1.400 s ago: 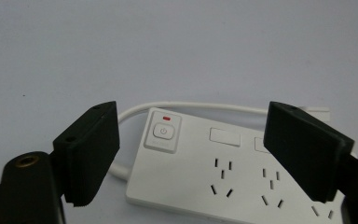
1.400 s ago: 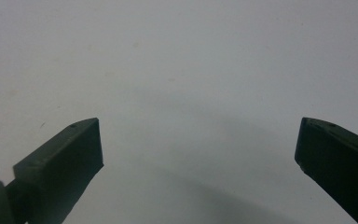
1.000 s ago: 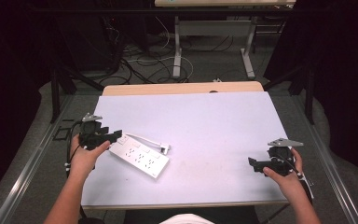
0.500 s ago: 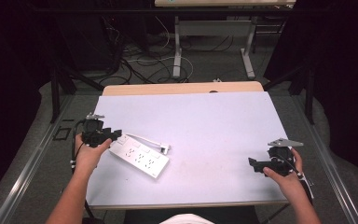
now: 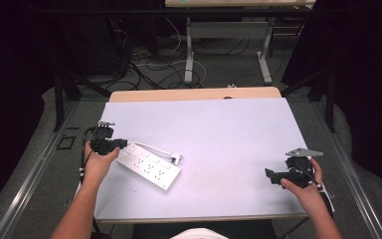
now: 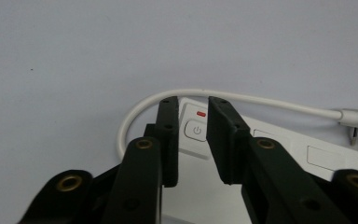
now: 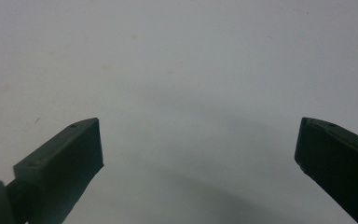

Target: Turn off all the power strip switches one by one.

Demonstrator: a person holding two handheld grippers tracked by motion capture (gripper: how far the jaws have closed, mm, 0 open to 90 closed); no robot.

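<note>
Power strip [image 5: 149,166] lies at the table's [image 5: 229,129] left side, its switch [image 6: 196,129] framed by the left gripper [image 6: 191,105], whose jaws have just been narrowing without clasping anything. Judged step: lining up on the switch; next, a gentle press down. Right gripper [image 7: 198,140] rests agape, well apart

light: my tabletop [image 5: 229,129] evenly bright, surroundings dark | shadows: soft beneath my right hand-held gripper [image 7: 198,154] | focus: near jaws blurred | glare: none
</note>
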